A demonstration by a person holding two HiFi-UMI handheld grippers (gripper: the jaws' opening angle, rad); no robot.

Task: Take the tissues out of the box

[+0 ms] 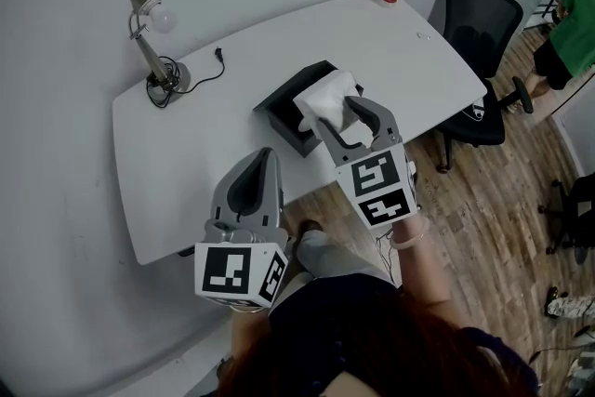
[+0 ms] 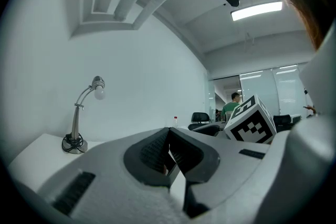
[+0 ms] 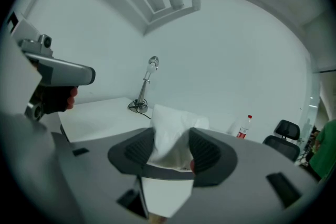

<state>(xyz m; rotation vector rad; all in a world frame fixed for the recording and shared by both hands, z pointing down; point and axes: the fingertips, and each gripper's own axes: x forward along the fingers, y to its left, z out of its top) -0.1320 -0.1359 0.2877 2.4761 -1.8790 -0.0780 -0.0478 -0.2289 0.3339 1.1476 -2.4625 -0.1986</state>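
- Tissues [image 1: 321, 98]: soft, crumpled white paper.
- Box [image 1: 284, 109]: matt black.
- Desk [image 1: 186, 172]: smooth, matt white top.
- Lamp [image 1: 149, 46]: shiny metal.
- Floor [image 1: 493, 191]: wood planks.
- Right gripper [image 3: 170, 144]: matt grey plastic, ribbed dark pads [image 3: 207, 152].

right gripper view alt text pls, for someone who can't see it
The right gripper is closed on a crumpled white tissue, seen close up between its dark jaws. Behind it lies a white table with a desk lamp and a red-capped bottle, against a plain white wall.
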